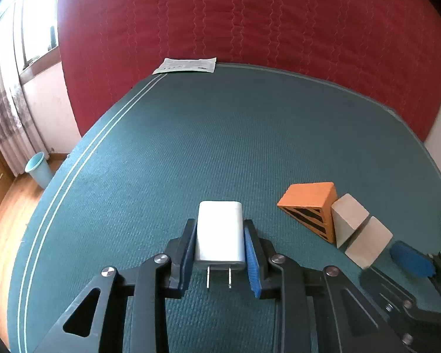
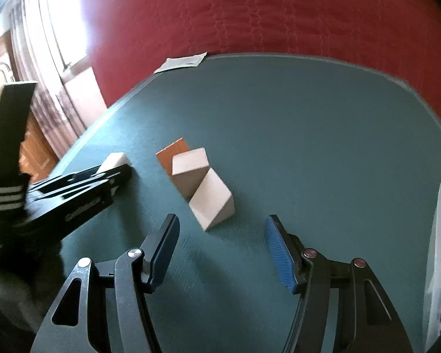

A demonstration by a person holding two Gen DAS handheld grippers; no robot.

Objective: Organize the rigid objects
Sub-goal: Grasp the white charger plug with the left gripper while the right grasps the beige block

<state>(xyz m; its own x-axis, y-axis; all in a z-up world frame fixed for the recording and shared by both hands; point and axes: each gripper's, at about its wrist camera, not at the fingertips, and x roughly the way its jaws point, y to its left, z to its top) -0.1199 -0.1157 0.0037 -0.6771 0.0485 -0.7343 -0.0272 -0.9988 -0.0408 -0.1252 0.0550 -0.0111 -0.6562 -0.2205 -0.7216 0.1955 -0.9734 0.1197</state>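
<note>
Left gripper (image 1: 220, 253) pinches white charger (image 1: 219, 234); right gripper (image 2: 222, 253) spread wide, holding nothing.

Risk: the charger is gripped by its smooth sides only, prongs toward the camera at lower centre of the left view; it could slip or twist if swung fast. The right gripper hovers low over the green mat (image 2: 308, 135), its jaws just short of the nearest beige wedge (image 2: 211, 203); a careless advance could knock it into the second wedge (image 2: 189, 169) and orange block (image 2: 170, 151) touching behind. Left gripper is level, low above the mat.
</note>
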